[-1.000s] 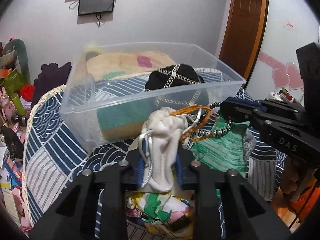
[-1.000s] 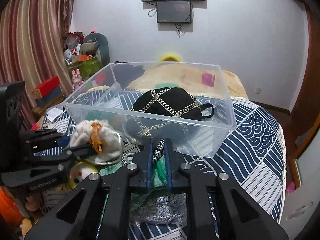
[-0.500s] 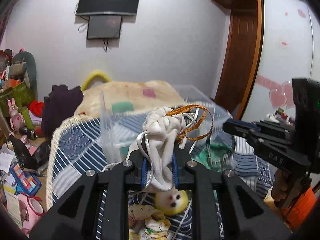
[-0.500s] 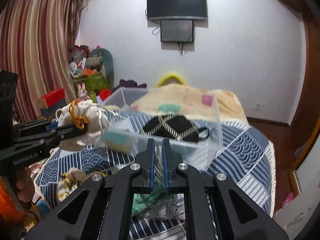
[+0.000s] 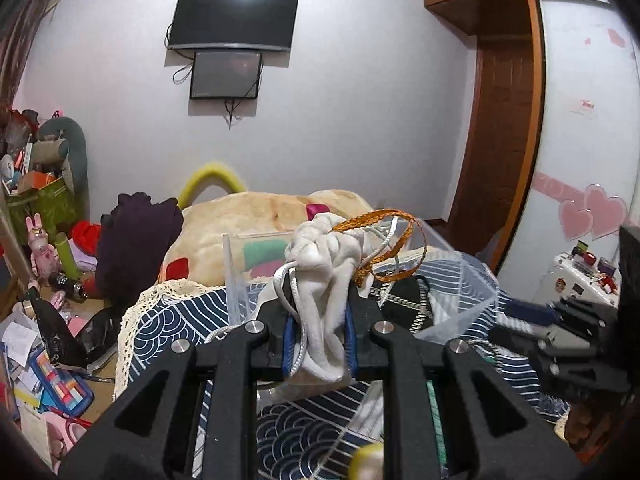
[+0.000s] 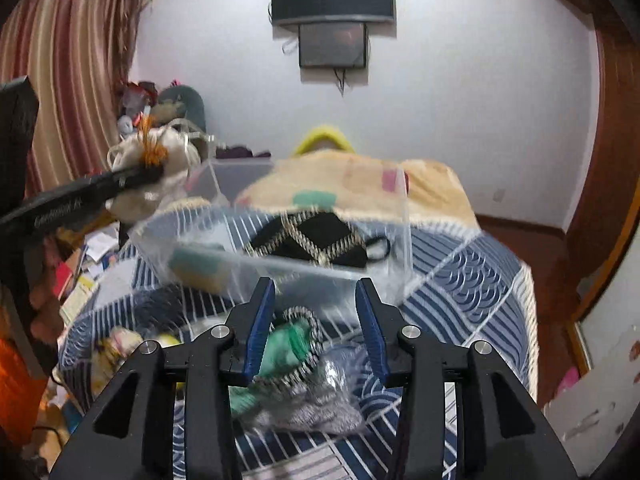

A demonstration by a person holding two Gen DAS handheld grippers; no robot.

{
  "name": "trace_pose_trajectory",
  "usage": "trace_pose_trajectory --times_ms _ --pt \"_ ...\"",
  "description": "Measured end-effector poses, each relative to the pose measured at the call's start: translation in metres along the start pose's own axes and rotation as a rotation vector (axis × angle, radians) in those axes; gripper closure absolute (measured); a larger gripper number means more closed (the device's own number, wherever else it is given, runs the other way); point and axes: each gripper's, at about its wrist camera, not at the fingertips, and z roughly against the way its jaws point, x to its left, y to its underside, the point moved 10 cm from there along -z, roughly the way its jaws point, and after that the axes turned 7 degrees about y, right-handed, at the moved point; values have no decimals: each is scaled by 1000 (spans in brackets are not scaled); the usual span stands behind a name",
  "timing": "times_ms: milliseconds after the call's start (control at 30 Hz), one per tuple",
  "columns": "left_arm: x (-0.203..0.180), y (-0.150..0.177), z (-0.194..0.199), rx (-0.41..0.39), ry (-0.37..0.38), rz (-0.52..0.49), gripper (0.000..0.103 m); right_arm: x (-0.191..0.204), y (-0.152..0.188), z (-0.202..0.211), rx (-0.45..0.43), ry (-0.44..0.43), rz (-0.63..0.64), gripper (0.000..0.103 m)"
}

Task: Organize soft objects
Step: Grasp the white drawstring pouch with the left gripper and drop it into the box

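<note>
My left gripper is shut on a white drawstring pouch with an orange cord, held up above the near left corner of the clear plastic bin. The pouch and the left gripper also show in the right wrist view. The bin holds a black bag with chain straps. My right gripper is open and empty above a green knitted item and a grey item on the bedspread.
The blue and white patterned bedspread covers the bed. A beige blanket lies behind the bin. A small yellow and white toy lies at the bed's left. Clutter fills the floor on the left.
My left gripper has lifted the pouch higher and toward the bin. My right gripper has opened and let go of the green item, which now lies on the bedspread.
</note>
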Motion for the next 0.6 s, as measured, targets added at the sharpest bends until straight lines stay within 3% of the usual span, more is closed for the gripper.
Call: trace_pose_trajectory --times_ms 133,233,400,600 --pt "6 6 -24 45 -17 8 83 1 12 -11 48 -44 1 67" --pt "6 10 -38 73 -33 -11 83 3 18 -15 69 -68 1 95" --pt "3 21 -59 128 -34 -32 83 -2 6 2 -4 -48 -19 96" --pt "1 37 -80 203 -25 -28 81 -9 -32 19 -104 -26 -33 96"
